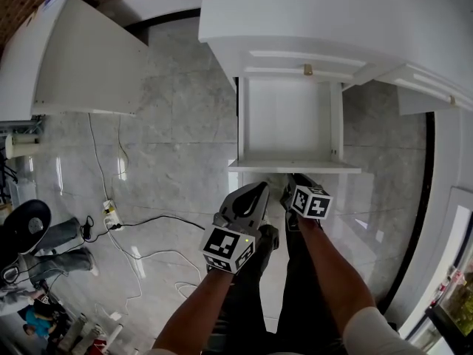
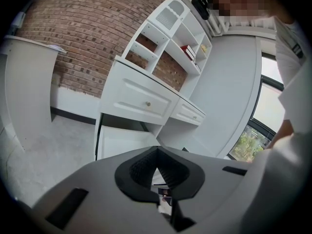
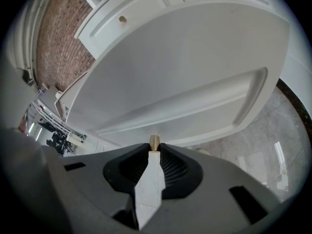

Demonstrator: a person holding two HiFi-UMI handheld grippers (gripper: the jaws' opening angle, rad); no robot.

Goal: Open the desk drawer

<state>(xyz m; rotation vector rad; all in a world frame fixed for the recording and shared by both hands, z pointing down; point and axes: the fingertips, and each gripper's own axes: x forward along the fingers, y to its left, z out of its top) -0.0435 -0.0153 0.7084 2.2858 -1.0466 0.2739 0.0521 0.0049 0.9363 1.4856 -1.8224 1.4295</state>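
Note:
A white desk [image 1: 332, 21] stands ahead, and its lower drawer [image 1: 284, 117] is pulled out over the floor. My right gripper [image 1: 294, 180] sits at the drawer's front panel [image 1: 295, 166]. In the right gripper view the right gripper [image 3: 154, 147] has its pads closed on the small brass knob [image 3: 154, 141] of that front panel [image 3: 185, 82]. My left gripper [image 1: 259, 190] hangs just left of it, short of the drawer front, and holds nothing. In the left gripper view the left gripper [image 2: 157, 150] has its pads meeting at the tip. The upper drawer with its own knob [image 1: 307, 69] is closed.
A white table [image 1: 81, 58] stands at the left. Cables and a power strip [image 1: 111, 214] lie on the marble floor. A second closed drawer [image 2: 187, 113] and a shelf unit [image 2: 170, 33] against a brick wall [image 2: 87, 38] belong to the desk. A curved dark window frame [image 1: 425, 220] runs along the right.

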